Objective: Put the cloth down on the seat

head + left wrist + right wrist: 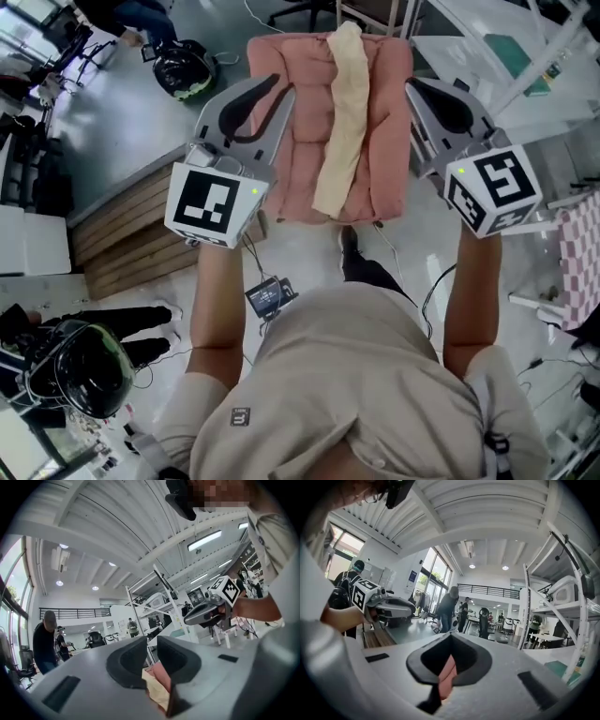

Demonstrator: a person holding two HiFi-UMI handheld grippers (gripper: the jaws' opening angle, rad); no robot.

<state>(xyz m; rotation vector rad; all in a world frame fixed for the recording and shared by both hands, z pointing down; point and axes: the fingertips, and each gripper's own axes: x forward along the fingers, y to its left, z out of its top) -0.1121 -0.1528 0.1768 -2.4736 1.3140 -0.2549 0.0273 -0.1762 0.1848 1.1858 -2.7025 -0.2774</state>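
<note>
Left tool [151, 648] is clenched on the left side edge of the pink quilted cloth [300, 141]. Pink fabric and a bit of cream fabric show pinched low between its dark pads. My right tool [450, 648] is clenched too, its jaws together on a fold of the same pink cloth at the cloth's right side edge.

From my head view the cloth is spread flat between the two tools, out in front of me. A cream cloth [342, 122] is draped over the pink cloth, running down its middle from the far edge almost to the near edge. I cannot tell whether the pink cloth rests on anything or only hangs from the two grips; grey floor [122, 112] shows to its left and pale floor under its near edge.

Left of the pink cloth, and a little nearer to me, lies a low wooden platform [122, 225]. Beyond the cloth's far left corner sits a black bag [183, 66] with a green trim. Well to the left of the cloth and close to me is a black helmet [89, 370]. Right of the cloth a checked fabric [581, 244] hangs at the picture's edge.
</note>
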